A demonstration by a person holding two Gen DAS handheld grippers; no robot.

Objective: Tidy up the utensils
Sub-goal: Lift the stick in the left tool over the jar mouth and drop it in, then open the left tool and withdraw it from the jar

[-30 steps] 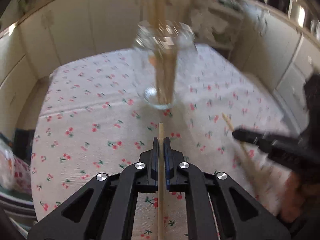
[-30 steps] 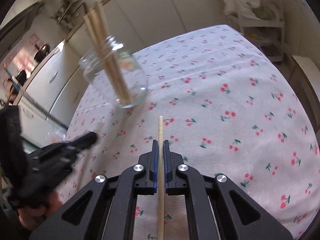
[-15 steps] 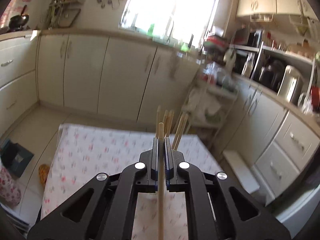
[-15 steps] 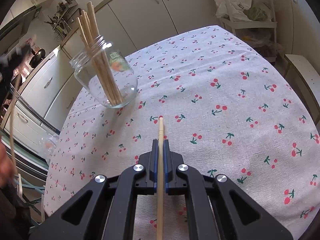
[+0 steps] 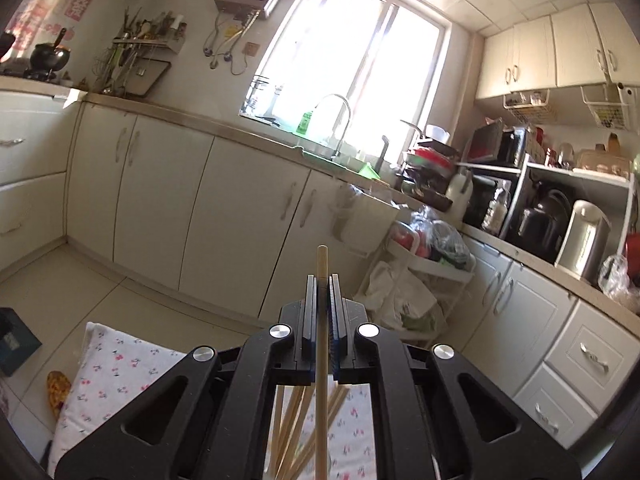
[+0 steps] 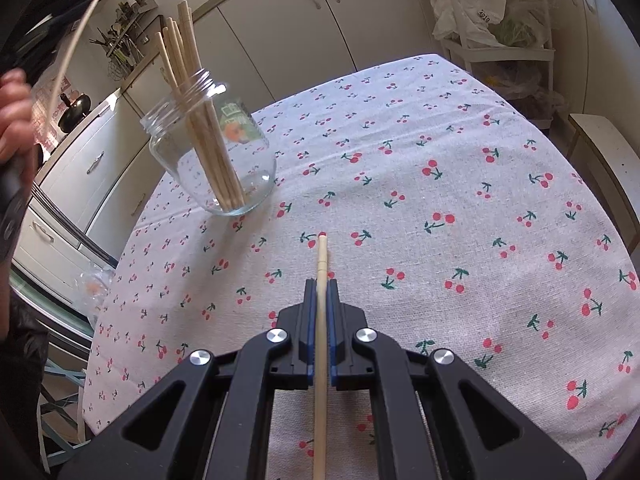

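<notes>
My left gripper (image 5: 322,280) is shut on a wooden chopstick (image 5: 322,256) and is held high, facing the kitchen counter and window. Below its jaws show the tops of several chopsticks (image 5: 294,420) standing in the jar. In the right wrist view the glass jar (image 6: 224,160) stands on the cherry-print tablecloth (image 6: 440,200) at the left, with several chopsticks (image 6: 188,64) in it. My right gripper (image 6: 321,284) is shut on another chopstick (image 6: 321,256), low over the cloth and right of the jar. A hand (image 6: 14,120) at the top left holds the left gripper's chopstick (image 6: 74,40) above the jar.
White cabinets (image 5: 240,216) and a sink counter run behind the table. A white rack with bags (image 6: 496,24) stands past the table's far right corner. A bench edge (image 6: 600,152) is at the right. A dark box (image 5: 12,340) lies on the floor at the left.
The left gripper has risen and tilted up with its chopstick, so its view went from the jar and cloth to the kitchen wall. The right gripper has stayed put.
</notes>
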